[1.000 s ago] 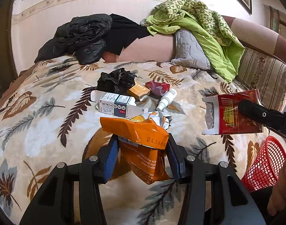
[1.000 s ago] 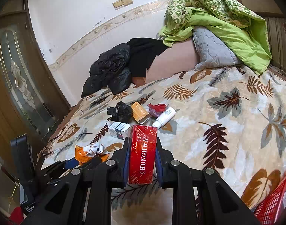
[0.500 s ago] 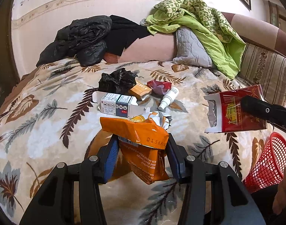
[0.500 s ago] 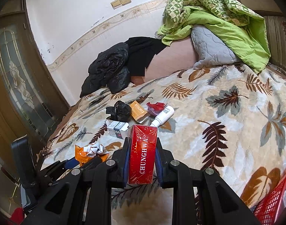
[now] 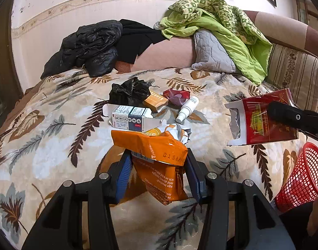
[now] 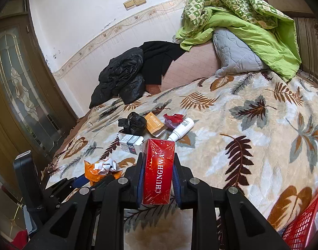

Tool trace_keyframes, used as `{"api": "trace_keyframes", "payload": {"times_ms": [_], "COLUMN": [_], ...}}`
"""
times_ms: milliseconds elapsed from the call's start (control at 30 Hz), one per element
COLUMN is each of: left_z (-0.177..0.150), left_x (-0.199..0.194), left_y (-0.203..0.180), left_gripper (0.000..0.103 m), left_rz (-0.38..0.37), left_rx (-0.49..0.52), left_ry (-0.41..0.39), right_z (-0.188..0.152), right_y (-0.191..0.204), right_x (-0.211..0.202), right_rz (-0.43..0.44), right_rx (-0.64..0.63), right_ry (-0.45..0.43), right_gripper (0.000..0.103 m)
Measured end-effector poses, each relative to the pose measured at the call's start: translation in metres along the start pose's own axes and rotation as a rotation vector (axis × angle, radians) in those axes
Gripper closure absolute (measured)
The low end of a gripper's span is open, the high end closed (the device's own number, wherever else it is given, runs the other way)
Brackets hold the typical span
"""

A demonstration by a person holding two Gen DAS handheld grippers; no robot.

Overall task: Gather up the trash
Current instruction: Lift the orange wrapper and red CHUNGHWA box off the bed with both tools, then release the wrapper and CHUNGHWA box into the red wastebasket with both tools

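Over the bed's leaf-print blanket, the left gripper has its jaws clamped on a crumpled orange wrapper. Farther back lie a white medicine box and black bag. Right, the right gripper pinches a red cigarette carton above the red basket.
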State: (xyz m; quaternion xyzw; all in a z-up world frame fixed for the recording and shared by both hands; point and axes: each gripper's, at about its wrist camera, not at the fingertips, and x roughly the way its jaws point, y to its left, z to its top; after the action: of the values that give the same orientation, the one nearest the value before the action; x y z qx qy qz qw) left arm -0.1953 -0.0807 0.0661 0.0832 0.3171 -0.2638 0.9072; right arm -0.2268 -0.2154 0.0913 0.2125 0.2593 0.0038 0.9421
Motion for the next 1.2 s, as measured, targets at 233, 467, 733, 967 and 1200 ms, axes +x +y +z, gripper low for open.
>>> {"api": "trace_keyframes", "payload": {"times_ms": [233,467,733,967,1200], "left_z": [0.0,-0.001,0.003,0.013,0.025], "left_x": [0.0,0.001,-0.003,-0.009,-0.023], "left_y": [-0.003,-0.006,-0.012,-0.054,-0.137], "left_gripper": [0.055,0.055,0.055,0.055,0.055], "left_rz": [0.002,-0.004,-0.154,-0.352,-0.562], "left_rx": [0.004,0.008,0.026,0.136,0.304], "left_ry": [0.0,0.001,-0.007,0.024,0.073], "right_z": [0.0,0.0,0.006,0.004,-0.014], "right_y": [0.001,0.0,-0.028,-0.081,-0.155], "right_x": [0.0,0.0,-0.034,-0.107,-0.196], "right_rz": [-0.001,-0.001,0.003,-0.114,-0.318], "right_rx": [0.0,0.003,0.111,0.169,0.263], "right_ry": [-0.001,-0.002,-0.03,-0.092,-0.148], "right_gripper": [0.078,0.078,0.078,0.078,0.078]}}
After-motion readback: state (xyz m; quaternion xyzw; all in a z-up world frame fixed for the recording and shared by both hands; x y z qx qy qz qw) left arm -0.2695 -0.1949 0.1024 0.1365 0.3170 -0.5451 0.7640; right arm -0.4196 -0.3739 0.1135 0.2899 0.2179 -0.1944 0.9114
